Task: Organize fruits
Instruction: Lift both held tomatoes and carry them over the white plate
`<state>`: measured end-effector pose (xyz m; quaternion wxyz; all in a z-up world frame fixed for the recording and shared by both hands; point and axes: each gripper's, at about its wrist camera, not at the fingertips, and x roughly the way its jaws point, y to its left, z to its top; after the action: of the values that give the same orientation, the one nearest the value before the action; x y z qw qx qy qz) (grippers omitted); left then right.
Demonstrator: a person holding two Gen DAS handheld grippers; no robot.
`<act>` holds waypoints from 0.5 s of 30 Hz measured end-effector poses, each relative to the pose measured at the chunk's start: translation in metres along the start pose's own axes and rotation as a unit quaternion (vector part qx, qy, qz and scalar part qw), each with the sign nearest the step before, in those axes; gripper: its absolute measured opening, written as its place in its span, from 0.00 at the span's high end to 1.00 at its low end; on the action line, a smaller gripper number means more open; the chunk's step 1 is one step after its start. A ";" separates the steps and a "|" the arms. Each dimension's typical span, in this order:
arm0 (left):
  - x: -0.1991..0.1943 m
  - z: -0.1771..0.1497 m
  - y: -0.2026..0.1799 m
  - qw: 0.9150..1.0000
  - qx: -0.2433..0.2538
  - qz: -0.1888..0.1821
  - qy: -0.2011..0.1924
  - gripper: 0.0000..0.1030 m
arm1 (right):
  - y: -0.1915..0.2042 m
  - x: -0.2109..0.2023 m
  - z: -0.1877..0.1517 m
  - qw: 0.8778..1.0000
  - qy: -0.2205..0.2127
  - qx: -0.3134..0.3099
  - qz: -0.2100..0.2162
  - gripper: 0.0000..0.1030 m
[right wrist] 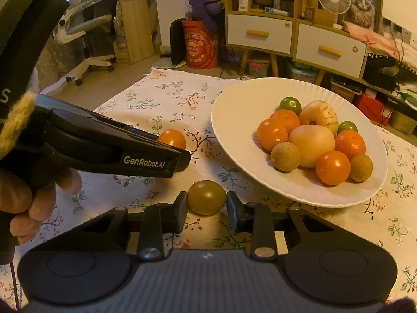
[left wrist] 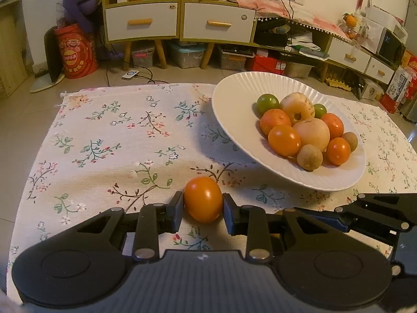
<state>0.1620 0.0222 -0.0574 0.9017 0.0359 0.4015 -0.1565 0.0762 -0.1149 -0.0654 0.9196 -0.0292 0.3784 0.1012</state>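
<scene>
My left gripper (left wrist: 203, 210) is shut on an orange tomato (left wrist: 203, 198) low over the floral tablecloth; both pads touch its sides. The same tomato (right wrist: 172, 138) shows in the right wrist view behind the left gripper's finger (right wrist: 156, 154). My right gripper (right wrist: 207, 210) brackets a yellow-green tomato (right wrist: 206, 197) on the cloth; the left pad touches it, and a small gap shows at the right pad. A white ridged plate (left wrist: 234, 96), also in the right wrist view (right wrist: 234, 104), holds several fruits: orange tomatoes, green ones, pale round fruits and brown longans.
The table is covered by a floral cloth (left wrist: 117, 135) with its far edge toward the floor. Beyond stand white-drawered cabinets (left wrist: 179, 20), a red drum (left wrist: 75, 52) and an office chair (right wrist: 86, 39). The right gripper's arm (left wrist: 378, 211) lies right of my left gripper.
</scene>
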 end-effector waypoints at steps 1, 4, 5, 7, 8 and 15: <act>-0.001 0.000 0.000 1.000 -0.001 0.000 -0.001 0.85 | 0.000 -0.001 0.000 1.000 -0.001 0.000 0.001 0.72; -0.004 0.002 0.002 1.000 -0.004 0.000 -0.004 0.85 | 0.000 -0.003 0.002 1.000 -0.003 0.002 0.003 0.72; -0.005 0.002 0.003 1.000 -0.004 0.000 -0.005 0.85 | -0.001 -0.004 0.003 1.000 -0.004 0.003 0.005 0.72; -0.007 0.003 0.003 1.000 -0.001 0.001 -0.009 0.85 | -0.001 -0.005 0.004 1.000 -0.006 0.004 0.008 0.72; -0.008 0.003 0.004 1.000 0.000 0.002 -0.010 0.85 | -0.001 -0.006 0.004 1.000 -0.007 0.004 0.010 0.72; -0.015 0.007 0.009 1.000 -0.008 0.003 -0.020 0.85 | 0.002 -0.011 0.007 1.000 -0.012 0.003 0.019 0.72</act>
<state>0.1604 0.0334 -0.0423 0.9101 0.0267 0.3849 -0.1510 0.0727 -0.1143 -0.0523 0.9220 -0.0183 0.3684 0.1175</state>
